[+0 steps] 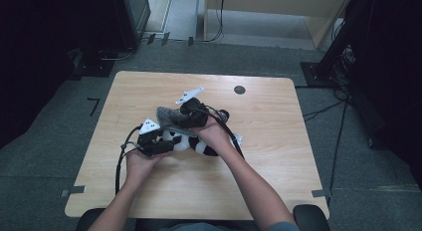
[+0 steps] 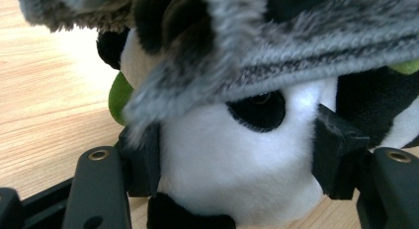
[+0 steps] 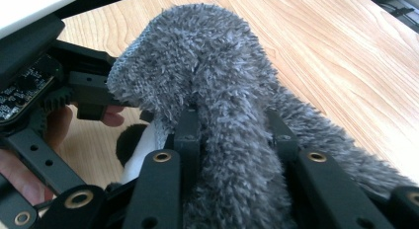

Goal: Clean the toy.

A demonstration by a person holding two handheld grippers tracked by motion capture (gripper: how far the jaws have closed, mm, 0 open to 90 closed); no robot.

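The left gripper (image 2: 237, 155) has its black jaws clamped on the plush panda's (image 2: 232, 165) round white head. The right gripper (image 3: 234, 140) pinches a fuzzy grey cloth (image 3: 217, 86), draped over the panda, mid-desk (image 1: 278, 156) on pale woodgrain.

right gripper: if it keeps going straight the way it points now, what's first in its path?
Probably the left gripper. The right gripper already has its fingers on the grey fuzzy cloth, and beyond the cloth's end the left gripper's black frame sits just ahead, slightly to one side. Depth is unclear, so it might pass onto the table.
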